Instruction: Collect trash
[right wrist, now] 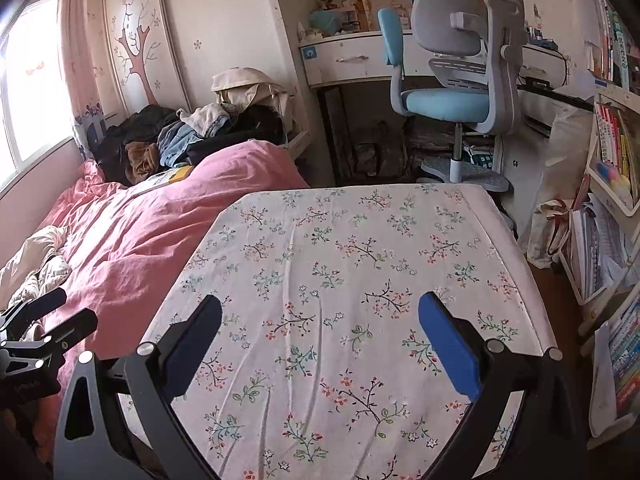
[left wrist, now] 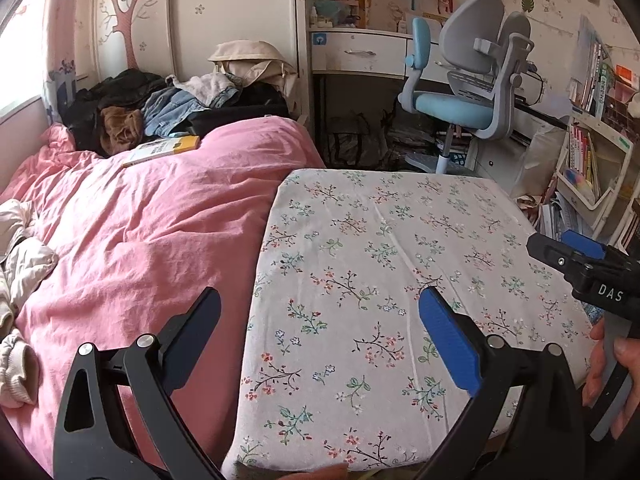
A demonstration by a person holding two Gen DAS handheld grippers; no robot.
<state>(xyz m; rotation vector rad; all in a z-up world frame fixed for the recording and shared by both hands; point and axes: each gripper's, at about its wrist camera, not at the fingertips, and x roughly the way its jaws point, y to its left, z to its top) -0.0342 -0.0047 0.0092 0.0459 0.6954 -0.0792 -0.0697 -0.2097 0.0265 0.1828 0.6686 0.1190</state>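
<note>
No piece of trash shows on the floral sheet [left wrist: 360,260] of the bed. My left gripper [left wrist: 320,300] hovers open over the seam between the sheet and the pink duvet [left wrist: 140,240], with nothing between its fingers. My right gripper [right wrist: 320,304] is open too, empty, above the middle of the floral sheet [right wrist: 340,260]. The left wrist view catches the right gripper [left wrist: 568,256] at the right edge, held by a hand [left wrist: 608,364]. At the left edge of the right wrist view sits the left gripper [right wrist: 44,320], over the duvet [right wrist: 140,232].
A pile of clothes [left wrist: 160,108] and a yellow-white book [left wrist: 164,150] lie at the head of the bed. Crumpled pale fabric [left wrist: 24,264] lies at the left. Beyond the bed stand a blue-grey chair [left wrist: 464,92], a desk [left wrist: 360,54] and bookshelves [left wrist: 592,152].
</note>
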